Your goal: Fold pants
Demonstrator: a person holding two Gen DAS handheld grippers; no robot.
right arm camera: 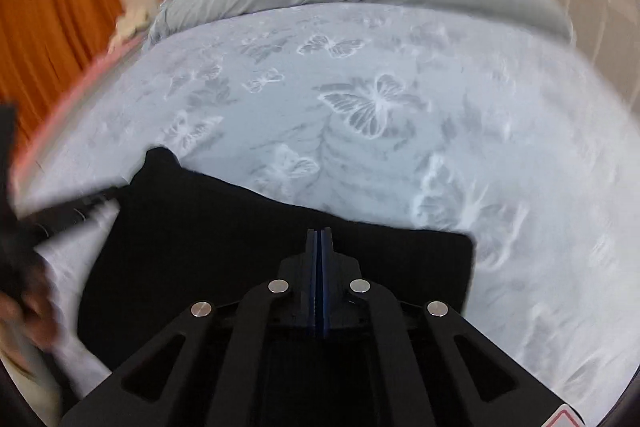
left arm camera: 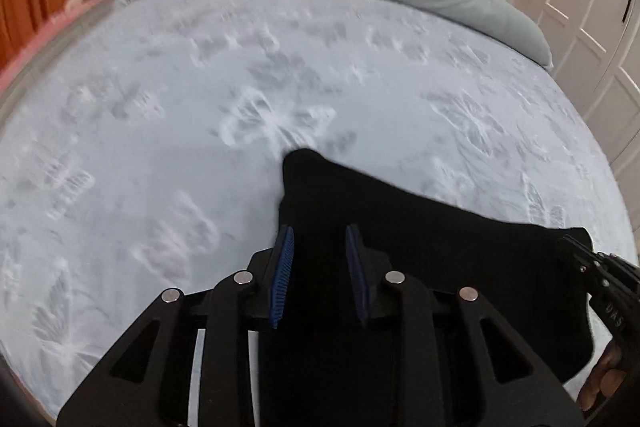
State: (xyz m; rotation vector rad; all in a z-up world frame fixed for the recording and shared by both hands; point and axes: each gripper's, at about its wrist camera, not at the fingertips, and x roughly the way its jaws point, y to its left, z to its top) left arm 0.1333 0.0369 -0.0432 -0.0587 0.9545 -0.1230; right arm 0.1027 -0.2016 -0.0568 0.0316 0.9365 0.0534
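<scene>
Meanwhile, black pants [right arm camera: 280, 247] flat on butterfly-print bed [right arm camera: 400, 147].

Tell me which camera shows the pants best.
The right wrist view: the black pants lie across the bedsheet with their far edge and right corner showing, under the shut right gripper. The left wrist view shows the pants partly hidden behind the left gripper, whose jaws are apart.

Black pants [right arm camera: 280, 247], folded into flat rectangle, lying on butterfly-print bed sheet [right arm camera: 380, 147]
</scene>
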